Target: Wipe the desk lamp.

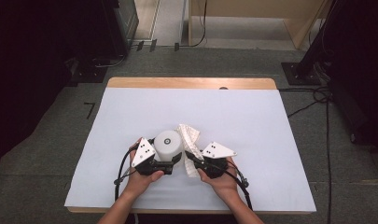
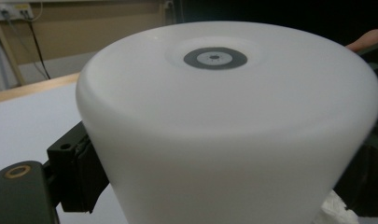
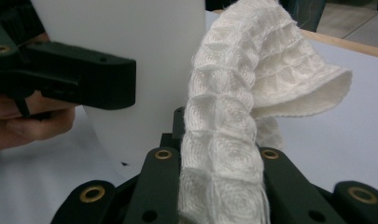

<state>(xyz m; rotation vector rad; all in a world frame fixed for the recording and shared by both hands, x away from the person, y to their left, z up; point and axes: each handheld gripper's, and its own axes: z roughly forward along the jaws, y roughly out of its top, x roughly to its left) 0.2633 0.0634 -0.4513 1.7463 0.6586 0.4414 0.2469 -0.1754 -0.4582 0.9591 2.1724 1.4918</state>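
Observation:
A white cup (image 1: pixel 168 142) is upside down, its base with a grey ring (image 2: pixel 215 58) facing up. My left gripper (image 1: pixel 171 156) is shut on its wall, one black jaw on each side of the cup (image 2: pixel 224 126) in the left gripper view. A white waffle-weave cloth (image 1: pixel 189 134) stands bunched just right of the cup. My right gripper (image 1: pixel 190 156) is shut on the cloth (image 3: pixel 224 121), which rises from between its jaws and flops over to the right. In the right gripper view the cup (image 3: pixel 140 42) stands close behind, with a left gripper finger (image 3: pixel 79 79) across it.
A white sheet (image 1: pixel 224 107) covers the wooden table (image 1: pixel 191 83). Both hands work near the front edge. Grey carpet surrounds the table, with cables (image 1: pixel 324 112) on the floor at the right and dark equipment (image 1: pixel 46 56) at the left.

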